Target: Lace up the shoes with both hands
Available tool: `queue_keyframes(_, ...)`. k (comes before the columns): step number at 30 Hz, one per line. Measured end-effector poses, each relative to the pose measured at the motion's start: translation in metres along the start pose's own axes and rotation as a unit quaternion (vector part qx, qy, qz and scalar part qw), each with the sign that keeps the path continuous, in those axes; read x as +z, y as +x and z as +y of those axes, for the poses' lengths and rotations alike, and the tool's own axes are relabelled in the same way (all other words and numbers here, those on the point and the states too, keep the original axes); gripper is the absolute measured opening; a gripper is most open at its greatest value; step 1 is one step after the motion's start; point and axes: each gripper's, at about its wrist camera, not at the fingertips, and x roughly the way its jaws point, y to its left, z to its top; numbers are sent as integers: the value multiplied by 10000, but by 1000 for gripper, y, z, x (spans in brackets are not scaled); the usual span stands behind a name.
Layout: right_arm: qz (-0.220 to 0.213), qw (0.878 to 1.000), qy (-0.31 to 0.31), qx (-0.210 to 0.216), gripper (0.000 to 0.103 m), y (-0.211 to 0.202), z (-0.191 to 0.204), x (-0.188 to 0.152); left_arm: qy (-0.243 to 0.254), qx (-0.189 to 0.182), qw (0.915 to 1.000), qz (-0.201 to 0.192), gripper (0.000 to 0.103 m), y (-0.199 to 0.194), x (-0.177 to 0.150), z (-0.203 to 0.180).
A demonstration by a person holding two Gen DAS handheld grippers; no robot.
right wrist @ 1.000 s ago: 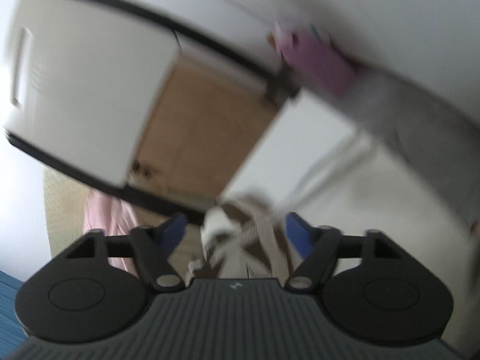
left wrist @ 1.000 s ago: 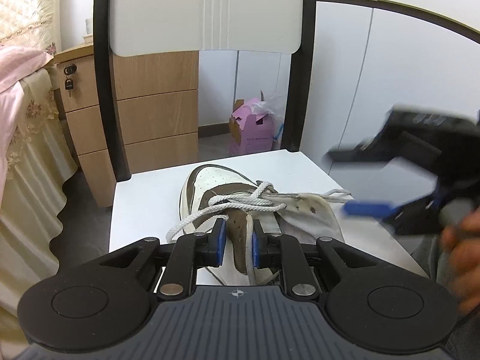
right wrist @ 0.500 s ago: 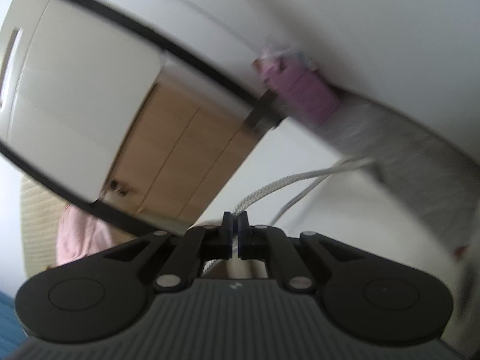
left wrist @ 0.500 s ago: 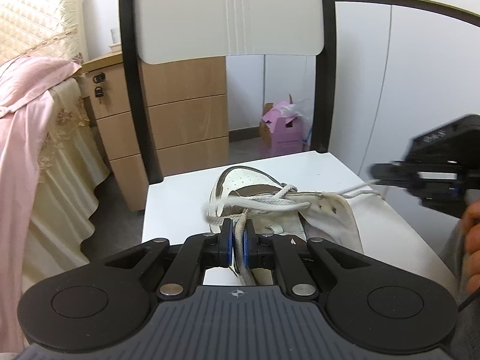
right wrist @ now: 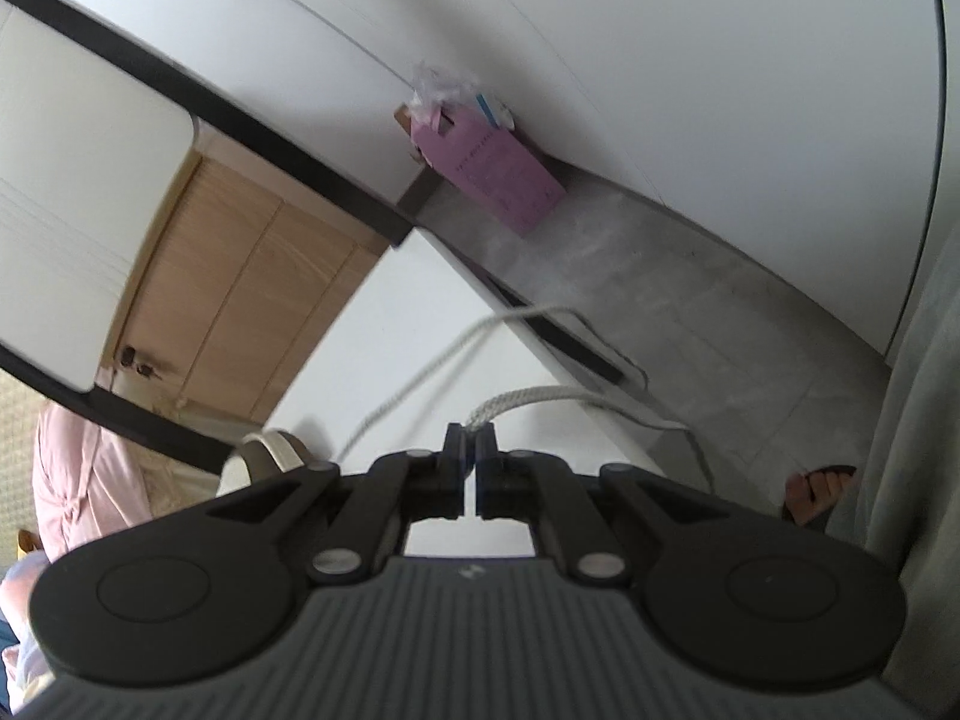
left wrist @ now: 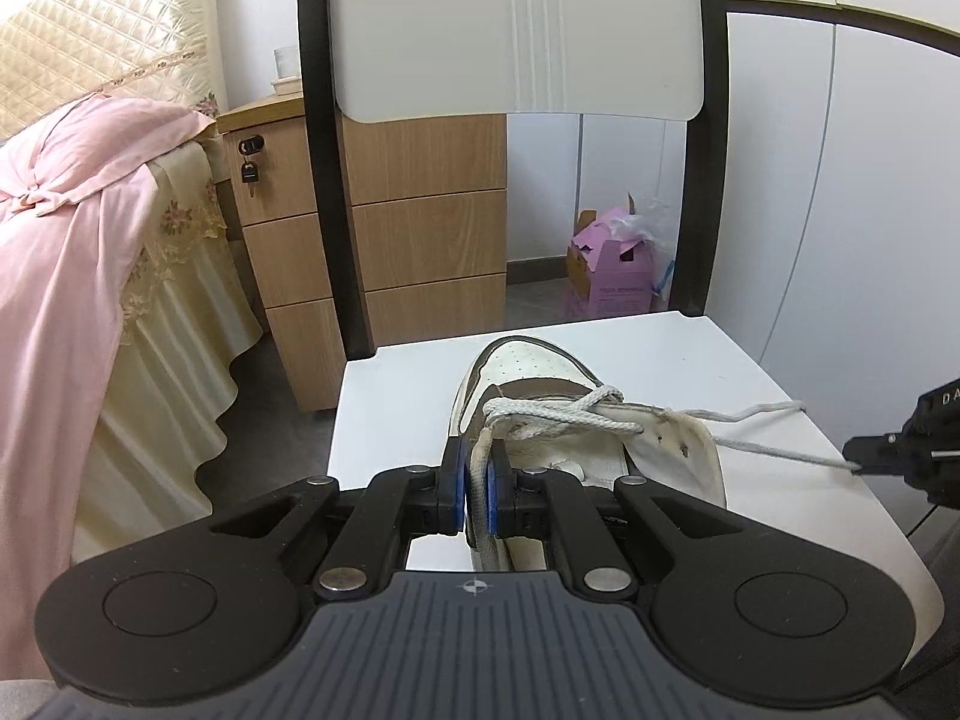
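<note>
Now each hand-held gripper, left (left wrist: pixel 477 495) and right (right wrist: pixel 470 450), pinched tight on shoelace (left wrist: pixel 552 414) of shoe (left wrist: pixel 528 372).

The left claw (left wrist: pixel 477 495) points level and forward, its blue-padded fingers (left wrist: pixel 456 489) drawn almost together and pinching a strand of lace (left wrist: pixel 478 483) that rises ahead of the tips. The right claw (right wrist: pixel 470 450) is rolled to one side, jaws nearly touching, nipping the end of the lace at the very tips. In the left wrist view, it (left wrist: pixel 864 457) sits well off to the right of the left claw.
</note>
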Motion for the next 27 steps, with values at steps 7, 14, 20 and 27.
queue_keyframes(7,20,9994,-290,168,4,-2,12,2,14,44,10000,3,8,3,1,1)
queue_keyframes(14,53,9991,-422,90,4,-1,16,2,-28,13,10000,28,8,4,2,3)
queue_keyframes(20,-110,9990,-421,94,13,-10,20,4,-99,-89,9999,67,9,4,3,8)
queue_keyframes(27,-420,9974,-585,-27,24,-33,25,9,-137,-151,9997,101,9,6,5,9)
